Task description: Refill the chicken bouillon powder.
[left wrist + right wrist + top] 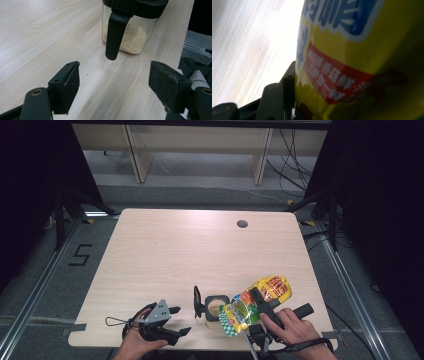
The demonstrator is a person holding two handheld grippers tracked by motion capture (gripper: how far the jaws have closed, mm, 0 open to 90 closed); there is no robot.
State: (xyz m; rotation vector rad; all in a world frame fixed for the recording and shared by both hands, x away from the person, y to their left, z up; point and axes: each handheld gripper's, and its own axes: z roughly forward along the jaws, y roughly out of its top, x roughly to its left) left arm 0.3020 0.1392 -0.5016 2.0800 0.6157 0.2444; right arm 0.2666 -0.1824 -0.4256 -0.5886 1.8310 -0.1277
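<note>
A clear square jar [216, 307] with a black rim stands near the table's front edge, beige grains in its bottom. Its black lid [198, 301] is swung open to the left. In the left gripper view the jar [130, 37] stands just ahead, its black latch [114, 35] hanging down its front. My left gripper [180, 320] [116, 77] lies to the jar's left, open and holding nothing. My right gripper [261, 306] is shut on a yellow snack bag [255, 302] [362, 50], tilted with its lower end at the jar's mouth. One finger [288, 90] presses the bag's side; the other is hidden.
The light wooden table [175, 255] has a round cable hole [242, 224] at the back right. A few spilled grains [86, 74] lie in front of the jar. The jar and both hands sit close to the front edge.
</note>
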